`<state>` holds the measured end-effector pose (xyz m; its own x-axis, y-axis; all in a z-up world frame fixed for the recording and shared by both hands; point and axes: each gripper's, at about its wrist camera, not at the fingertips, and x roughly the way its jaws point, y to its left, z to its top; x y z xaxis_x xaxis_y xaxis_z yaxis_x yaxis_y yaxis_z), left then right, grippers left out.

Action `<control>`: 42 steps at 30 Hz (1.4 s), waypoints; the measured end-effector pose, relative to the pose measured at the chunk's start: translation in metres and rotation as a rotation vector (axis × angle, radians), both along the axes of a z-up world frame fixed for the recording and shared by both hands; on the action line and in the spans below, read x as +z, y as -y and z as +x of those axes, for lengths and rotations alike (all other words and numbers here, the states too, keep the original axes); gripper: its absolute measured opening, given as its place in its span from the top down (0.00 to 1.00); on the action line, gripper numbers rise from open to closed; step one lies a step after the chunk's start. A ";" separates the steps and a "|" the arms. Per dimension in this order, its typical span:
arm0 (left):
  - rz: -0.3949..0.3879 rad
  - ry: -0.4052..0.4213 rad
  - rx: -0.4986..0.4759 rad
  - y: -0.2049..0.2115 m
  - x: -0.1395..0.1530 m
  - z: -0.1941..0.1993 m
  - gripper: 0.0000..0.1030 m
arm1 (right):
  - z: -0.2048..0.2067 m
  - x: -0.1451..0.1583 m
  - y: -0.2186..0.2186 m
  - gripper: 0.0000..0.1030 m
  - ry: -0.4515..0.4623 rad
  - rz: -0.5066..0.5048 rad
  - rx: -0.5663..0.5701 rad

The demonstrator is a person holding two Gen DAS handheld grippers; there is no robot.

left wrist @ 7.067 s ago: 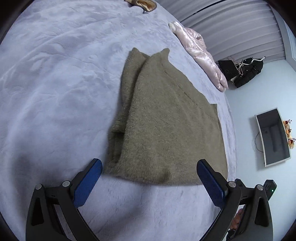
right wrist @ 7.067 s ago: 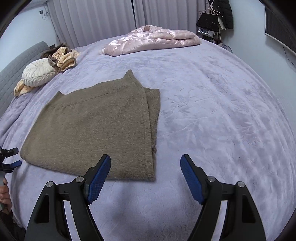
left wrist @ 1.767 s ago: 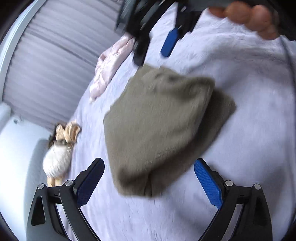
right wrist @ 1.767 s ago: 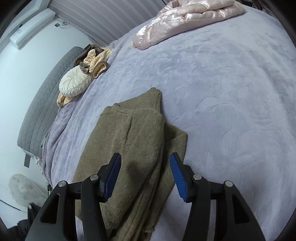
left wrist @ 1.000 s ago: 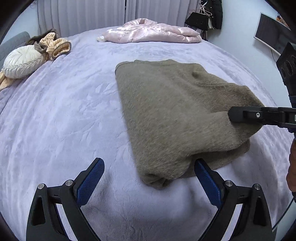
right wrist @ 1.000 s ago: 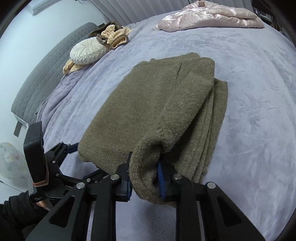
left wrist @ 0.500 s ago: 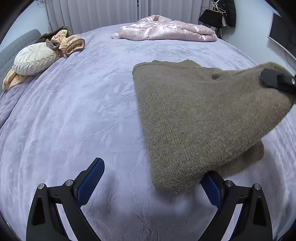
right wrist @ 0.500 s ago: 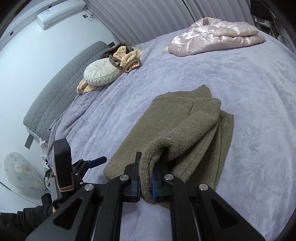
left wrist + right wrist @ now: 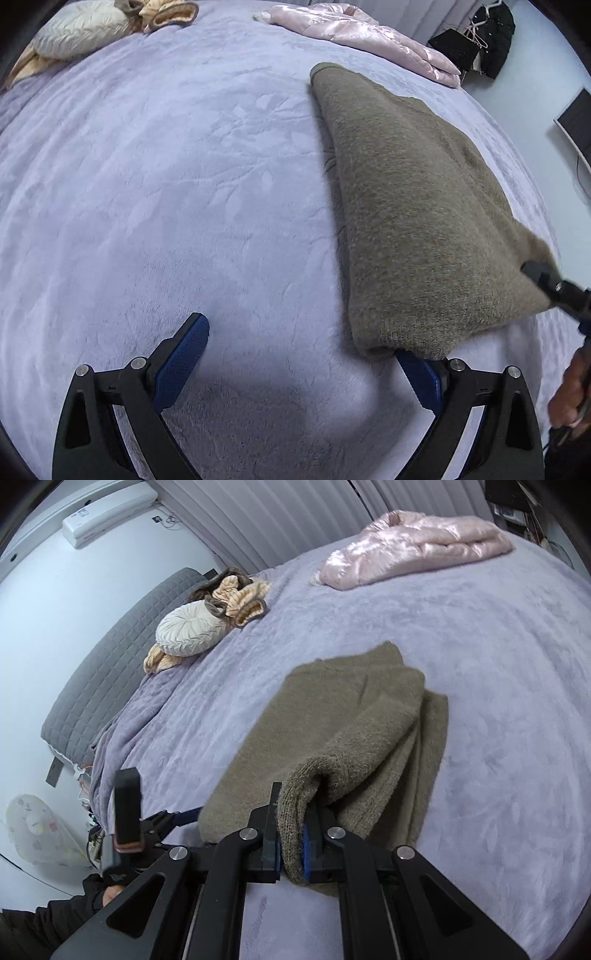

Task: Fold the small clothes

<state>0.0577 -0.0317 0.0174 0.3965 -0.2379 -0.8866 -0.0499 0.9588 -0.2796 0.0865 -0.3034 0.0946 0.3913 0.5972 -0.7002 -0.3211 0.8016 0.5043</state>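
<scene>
Olive sweater (image 9: 354, 716) in right gripper (image 9: 291, 849)

left wrist: low over lavender plush bed (image 9: 184, 184), facing pink satin quilt (image 9: 362, 37) | right wrist: close behind olive knitted sweater (image 9: 351, 716), facing headboard | shared: sweater, bed, quilt

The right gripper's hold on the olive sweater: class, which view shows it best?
The right wrist view: the right gripper is shut on a sweater fold. The left wrist view shows only its dark tip at the lifted corner.
</scene>
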 end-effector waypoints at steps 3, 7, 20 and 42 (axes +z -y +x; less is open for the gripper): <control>-0.008 -0.014 0.007 -0.004 -0.001 -0.004 0.05 | -0.009 -0.034 0.012 0.92 -0.062 0.016 -0.032; 0.001 0.002 -0.033 -0.004 0.017 -0.023 0.05 | -0.017 -0.050 0.018 0.92 -0.073 0.050 -0.059; 0.072 0.095 -0.076 0.051 0.065 0.021 0.05 | -0.014 0.022 0.023 0.25 0.126 0.121 -0.024; -0.028 -0.019 -0.137 0.062 0.046 0.077 0.05 | 0.049 -0.013 0.043 0.17 -0.056 0.018 -0.149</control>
<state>0.1344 -0.0933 0.0629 0.3422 -0.3135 -0.8858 0.0756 0.9488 -0.3066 0.1360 -0.3465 0.0811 0.4368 0.5478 -0.7135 -0.1700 0.8292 0.5325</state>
